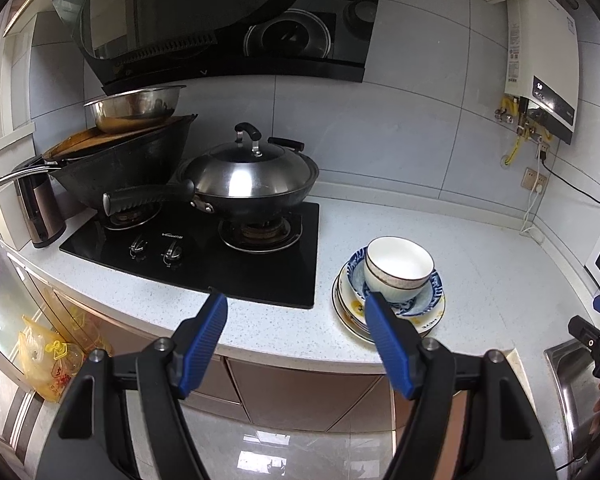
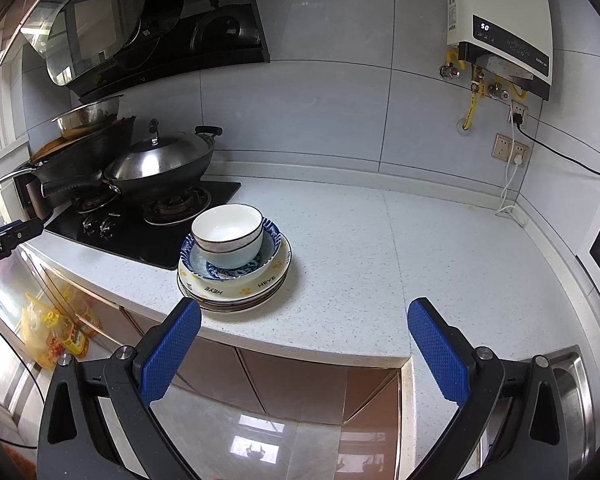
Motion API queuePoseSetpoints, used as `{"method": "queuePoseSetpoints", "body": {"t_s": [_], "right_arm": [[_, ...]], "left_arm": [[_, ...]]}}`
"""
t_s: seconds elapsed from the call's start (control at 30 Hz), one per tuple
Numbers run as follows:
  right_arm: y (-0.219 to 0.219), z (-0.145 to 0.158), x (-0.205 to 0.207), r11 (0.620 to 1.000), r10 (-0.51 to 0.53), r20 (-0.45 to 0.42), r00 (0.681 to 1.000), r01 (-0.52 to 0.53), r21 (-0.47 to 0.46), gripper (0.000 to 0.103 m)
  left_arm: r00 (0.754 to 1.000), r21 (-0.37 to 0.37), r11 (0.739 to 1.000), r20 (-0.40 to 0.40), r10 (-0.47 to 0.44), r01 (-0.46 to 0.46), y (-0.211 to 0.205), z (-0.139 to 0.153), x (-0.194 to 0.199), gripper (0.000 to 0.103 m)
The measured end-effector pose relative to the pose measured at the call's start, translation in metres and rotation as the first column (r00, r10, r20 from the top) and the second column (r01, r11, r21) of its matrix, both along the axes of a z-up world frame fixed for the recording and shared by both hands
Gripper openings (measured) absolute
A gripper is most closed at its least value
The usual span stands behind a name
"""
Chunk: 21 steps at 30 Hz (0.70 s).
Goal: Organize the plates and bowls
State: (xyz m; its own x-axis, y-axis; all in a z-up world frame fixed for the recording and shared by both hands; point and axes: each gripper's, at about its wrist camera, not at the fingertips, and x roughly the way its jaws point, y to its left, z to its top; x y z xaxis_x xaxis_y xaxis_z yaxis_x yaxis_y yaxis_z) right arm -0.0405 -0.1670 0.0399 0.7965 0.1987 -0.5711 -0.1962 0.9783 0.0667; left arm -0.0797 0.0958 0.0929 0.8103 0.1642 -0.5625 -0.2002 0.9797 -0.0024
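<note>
A white bowl [image 1: 399, 267] [image 2: 228, 236] sits tilted in a blue-patterned bowl [image 1: 430, 300] [image 2: 274, 236], which rests on a stack of plates [image 1: 348, 312] [image 2: 244, 288] near the counter's front edge. The top plate is cream with yellow paw prints. My left gripper [image 1: 296, 304] is open and empty, held in front of the counter edge just left of the stack. My right gripper [image 2: 304, 312] is also open and empty, in front of the counter and right of the stack. Each gripper shows at the edge of the other's view.
A black gas hob [image 1: 204, 252] lies left of the stack, with a lidded wok [image 1: 248, 180] and a second wok holding a steel basin [image 1: 136, 108]. A steel sink [image 2: 572, 384] is at the right. A water heater [image 2: 500, 28] and cables hang on the tiled wall.
</note>
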Motion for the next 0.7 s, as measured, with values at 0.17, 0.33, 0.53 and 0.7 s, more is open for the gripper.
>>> {"method": "queuePoseSetpoints", "body": {"t_s": [0.17,0.33,0.53,0.7], "right_arm": [[-0.001,0.0,0.0,1.0,-0.002,0.001,1.0,0.002,0.0,0.102],[-0.003,0.001,0.0,1.0,-0.002,0.003,1.0,0.002,0.004,0.102],[-0.004,0.0,0.001,1.0,-0.001,0.003,1.0,0.001,0.008,0.102],[-0.004,0.0,0.001,1.0,-0.001,0.004,1.0,0.001,0.01,0.102]], "left_arm": [[1.0,0.013,1.0,0.021,0.012,-0.012,-0.003,0.004,-0.002,0.07],[0.998,0.017,1.0,0.058,0.02,-0.021,-0.003,0.011,-0.007,0.07],[0.998,0.001,1.0,0.064,0.018,-0.018,-0.002,0.014,-0.009,0.07],[0.999,-0.015,1.0,0.048,-0.004,0.005,-0.004,0.013,-0.009,0.07]]}}
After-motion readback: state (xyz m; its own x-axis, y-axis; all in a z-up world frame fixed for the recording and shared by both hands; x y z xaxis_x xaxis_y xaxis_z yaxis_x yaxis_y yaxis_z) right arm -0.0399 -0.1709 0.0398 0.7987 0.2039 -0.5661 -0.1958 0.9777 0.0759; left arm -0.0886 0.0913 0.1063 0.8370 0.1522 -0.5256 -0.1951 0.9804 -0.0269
